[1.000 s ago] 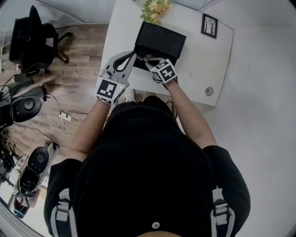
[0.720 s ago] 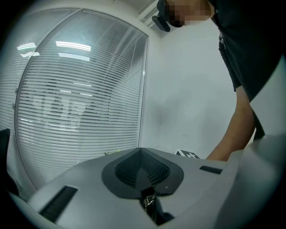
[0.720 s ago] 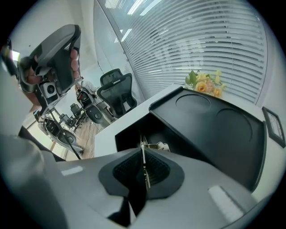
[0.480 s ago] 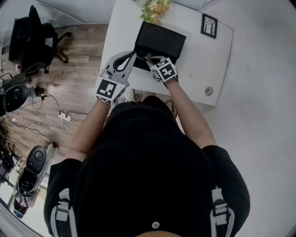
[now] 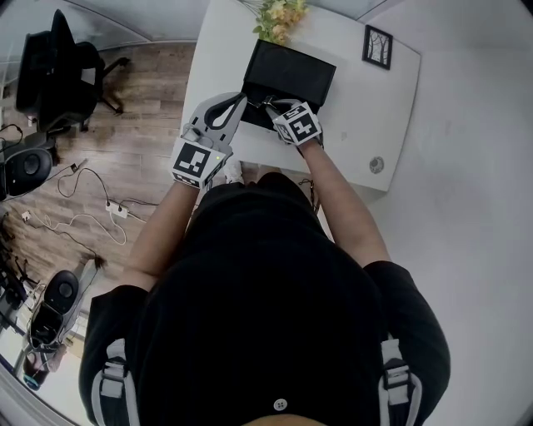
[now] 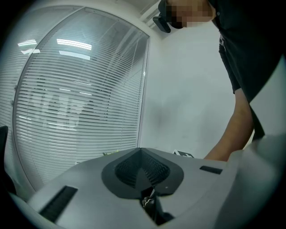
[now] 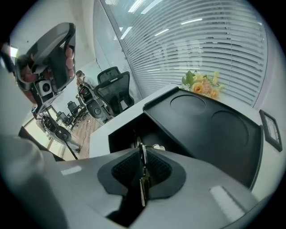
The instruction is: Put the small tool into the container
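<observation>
A black container (image 5: 287, 71) stands with its lid raised on the white table (image 5: 366, 108), toward the table's far side. My right gripper (image 5: 271, 105) is at the container's near edge, shut on a thin metal small tool (image 5: 265, 102). In the right gripper view the small tool (image 7: 143, 179) stands on edge between the pads of the right gripper (image 7: 142, 152), over the container's dark opening (image 7: 129, 132), with the lid (image 7: 210, 125) behind it. My left gripper (image 5: 238, 101) is just left of the container, shut. In its own view the left gripper (image 6: 140, 154) tilts up at a white wall and blinds.
Yellow flowers (image 5: 279, 15) sit behind the container, a small framed picture (image 5: 376, 46) at the table's far right, and a small round object (image 5: 376, 164) near its right front. An office chair (image 5: 58, 66) and cables lie on the wooden floor to the left.
My right gripper has edged slightly farther toward the container with the small tool in it. The left gripper has stayed put.
</observation>
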